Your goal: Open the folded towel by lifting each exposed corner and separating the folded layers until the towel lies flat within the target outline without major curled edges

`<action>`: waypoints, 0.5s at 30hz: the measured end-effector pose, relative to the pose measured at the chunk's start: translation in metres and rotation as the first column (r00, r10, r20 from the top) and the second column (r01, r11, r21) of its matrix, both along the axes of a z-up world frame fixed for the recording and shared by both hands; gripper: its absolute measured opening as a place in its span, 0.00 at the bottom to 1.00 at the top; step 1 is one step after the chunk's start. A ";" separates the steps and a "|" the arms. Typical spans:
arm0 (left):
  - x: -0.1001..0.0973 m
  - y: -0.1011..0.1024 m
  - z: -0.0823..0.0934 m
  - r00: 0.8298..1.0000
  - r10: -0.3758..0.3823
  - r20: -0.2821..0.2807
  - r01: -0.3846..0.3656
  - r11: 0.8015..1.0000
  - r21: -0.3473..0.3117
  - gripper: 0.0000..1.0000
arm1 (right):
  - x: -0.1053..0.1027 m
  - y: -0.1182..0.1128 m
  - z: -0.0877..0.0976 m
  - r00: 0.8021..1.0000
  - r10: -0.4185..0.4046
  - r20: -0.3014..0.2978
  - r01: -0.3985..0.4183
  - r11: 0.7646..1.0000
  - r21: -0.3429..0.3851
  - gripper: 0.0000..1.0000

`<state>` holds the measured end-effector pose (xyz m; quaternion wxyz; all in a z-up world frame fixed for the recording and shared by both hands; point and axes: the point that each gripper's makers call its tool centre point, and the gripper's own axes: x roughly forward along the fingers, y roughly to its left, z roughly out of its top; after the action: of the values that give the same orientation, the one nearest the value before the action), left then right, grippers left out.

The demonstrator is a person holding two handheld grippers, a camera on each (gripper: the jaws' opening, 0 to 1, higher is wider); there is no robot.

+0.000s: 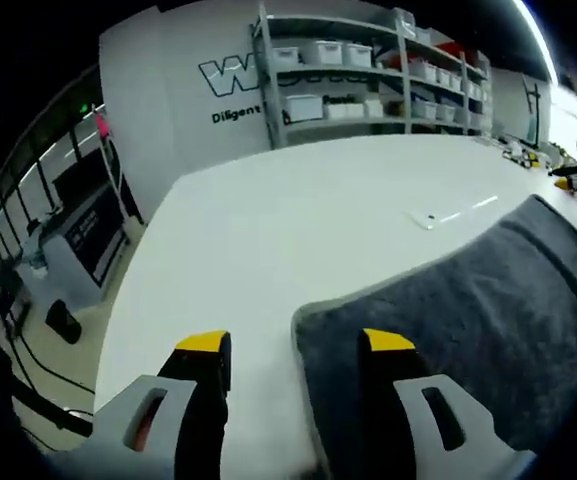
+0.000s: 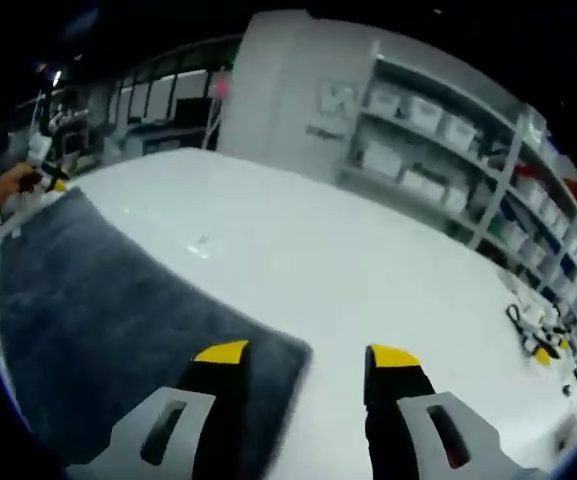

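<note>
- Left gripper view: I am holding the left gripper (image 1: 298, 352) low over the white table (image 1: 298, 220), its yellow-tipped jaws standing wide apart and gripping nothing; one jaw is sitting over the grey towel (image 1: 468, 320), the other over bare table, so the near corner is lying between them.
- Right gripper view: I am holding the right gripper (image 2: 308, 356) the same way, jaws wide and empty, straddling another corner of the towel (image 2: 98, 310).
- The towel is lying spread on the table, a paler hem running along its edge; I cannot tell how many layers remain folded.
- Handling, as I am judging it: the cloth is looking soft, limp and light, likely to sag and drag; I am planning to pinch each corner at the hem, taking the top layer alone.
- Shelving with bins (image 1: 368, 70) is standing behind the table.
</note>
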<state>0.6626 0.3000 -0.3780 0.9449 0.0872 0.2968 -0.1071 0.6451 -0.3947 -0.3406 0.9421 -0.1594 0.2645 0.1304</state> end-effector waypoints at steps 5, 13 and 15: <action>0.009 0.000 -0.007 1.000 0.014 0.016 -0.013 1.000 -0.019 0.39 | 0.011 0.013 -0.023 0.999 0.004 -0.051 -0.002 0.999 0.048 0.39; 0.008 0.002 -0.016 1.000 0.014 -0.013 -0.015 0.999 -0.044 0.31 | 0.017 0.007 -0.041 0.997 -0.021 -0.074 0.018 0.999 -0.043 0.31; 0.008 0.002 -0.018 1.000 0.014 -0.015 -0.014 0.999 -0.045 0.27 | 0.019 0.003 -0.045 0.995 -0.044 -0.091 0.041 0.999 -0.029 0.22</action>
<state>0.6705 0.3024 -0.3965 0.9452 0.0629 0.3017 -0.1079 0.6641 -0.3914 -0.3856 0.9293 -0.1604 0.3127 0.1140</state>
